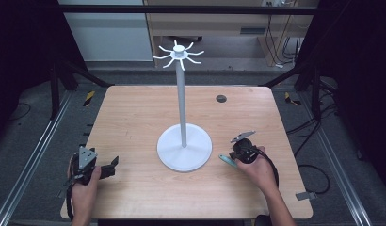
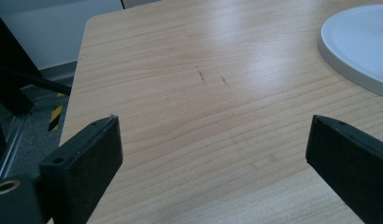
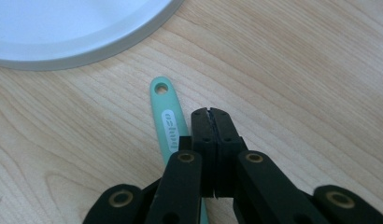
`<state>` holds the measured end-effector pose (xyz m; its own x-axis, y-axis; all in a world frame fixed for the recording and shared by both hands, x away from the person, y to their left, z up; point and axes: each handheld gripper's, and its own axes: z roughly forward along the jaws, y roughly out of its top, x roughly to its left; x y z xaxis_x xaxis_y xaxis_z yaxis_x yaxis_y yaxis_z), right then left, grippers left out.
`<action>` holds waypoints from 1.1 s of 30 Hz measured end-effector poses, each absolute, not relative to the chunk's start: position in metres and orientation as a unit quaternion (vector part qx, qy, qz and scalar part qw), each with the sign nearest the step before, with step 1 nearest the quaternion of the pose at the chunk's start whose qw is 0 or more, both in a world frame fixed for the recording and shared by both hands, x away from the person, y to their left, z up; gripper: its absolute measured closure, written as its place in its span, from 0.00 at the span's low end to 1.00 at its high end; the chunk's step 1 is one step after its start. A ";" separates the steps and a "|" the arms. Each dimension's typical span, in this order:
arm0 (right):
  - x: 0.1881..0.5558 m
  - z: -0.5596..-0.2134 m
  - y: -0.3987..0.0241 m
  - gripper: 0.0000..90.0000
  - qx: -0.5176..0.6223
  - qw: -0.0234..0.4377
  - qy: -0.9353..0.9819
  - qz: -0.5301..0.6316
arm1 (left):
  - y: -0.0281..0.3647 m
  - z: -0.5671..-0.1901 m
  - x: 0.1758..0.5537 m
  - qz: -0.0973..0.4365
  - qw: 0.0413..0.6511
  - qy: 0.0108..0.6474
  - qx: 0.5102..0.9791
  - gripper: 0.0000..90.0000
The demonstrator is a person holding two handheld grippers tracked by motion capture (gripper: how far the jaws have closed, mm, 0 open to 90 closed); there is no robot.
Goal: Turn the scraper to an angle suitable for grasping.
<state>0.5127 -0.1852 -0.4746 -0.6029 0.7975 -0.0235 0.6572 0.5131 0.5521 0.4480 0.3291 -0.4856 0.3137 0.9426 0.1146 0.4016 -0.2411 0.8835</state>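
While the right gripper (image 3: 211,112) has its jaws pressed together with nothing visibly between them, the mint-green plastic utensil handle (image 3: 167,119) with a hanging hole lies flat on the pale wooden surface (image 1: 134,117) just beside them, at about ten o'clock from the tips, its holed end pointing toward the round white base of the hook stand (image 1: 184,148). In the high view the handle (image 1: 227,160) sits at roughly four o'clock from that base. The left gripper (image 2: 213,154) rests near the surface's seven o'clock corner, jaws wide and empty. Judged from here, shut jaws could nudge the thin handle away or scrape the wood rather than pinch it.
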 end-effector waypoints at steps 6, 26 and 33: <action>0.512 -0.467 -0.182 0.96 0.410 0.133 0.869 0.242 | 0.328 -0.486 0.449 0.345 0.392 0.474 0.709 0.04; 0.516 -0.461 -0.169 0.73 0.377 0.102 0.902 0.185 | 0.329 -0.486 0.449 0.342 0.392 0.475 0.710 0.04; 0.520 -0.461 -0.163 0.73 0.365 0.091 0.913 0.160 | 0.329 -0.486 0.449 0.341 0.392 0.473 0.712 0.04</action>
